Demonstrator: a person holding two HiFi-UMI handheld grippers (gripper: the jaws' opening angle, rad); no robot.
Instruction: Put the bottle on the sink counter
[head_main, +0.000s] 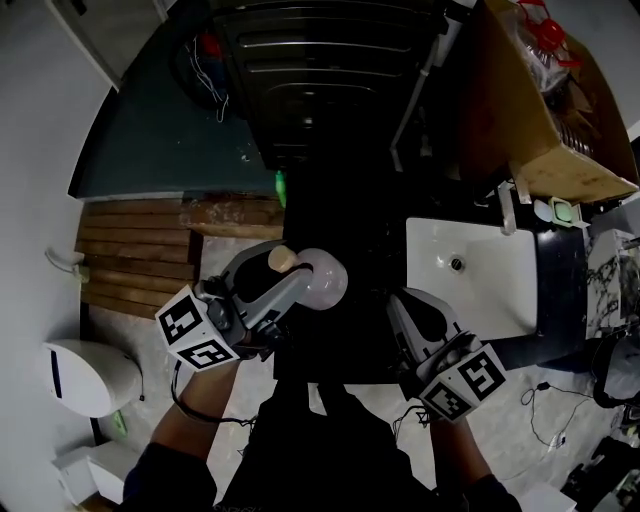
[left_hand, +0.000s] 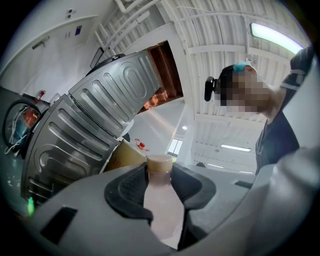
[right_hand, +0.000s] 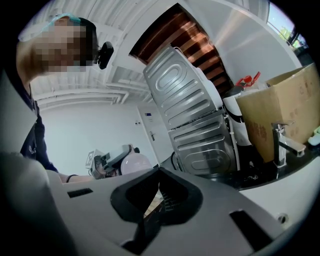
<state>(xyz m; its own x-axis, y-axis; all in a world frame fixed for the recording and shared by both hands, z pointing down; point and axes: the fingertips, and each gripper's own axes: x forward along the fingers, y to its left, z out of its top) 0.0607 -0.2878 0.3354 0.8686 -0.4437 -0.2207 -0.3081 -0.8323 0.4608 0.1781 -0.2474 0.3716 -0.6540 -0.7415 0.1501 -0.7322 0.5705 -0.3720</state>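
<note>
head view: where's the bottle (head_main: 322, 282)?
– left of the sink (head_main: 470, 275), in the air, gripped by the left hand-held gripper (left_hand: 160, 182). the right hand-held gripper (right_hand: 159, 195) is closed, empty.
– risk?
– the grip sits near the neck, so it might slip; set down by the sink's rim, it could topple in.

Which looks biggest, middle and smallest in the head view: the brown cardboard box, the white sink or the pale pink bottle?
1. Brown cardboard box, largest.
2. White sink basin, in the middle.
3. Pale pink plastic bottle with a tan cap, clearly smallest.
</note>
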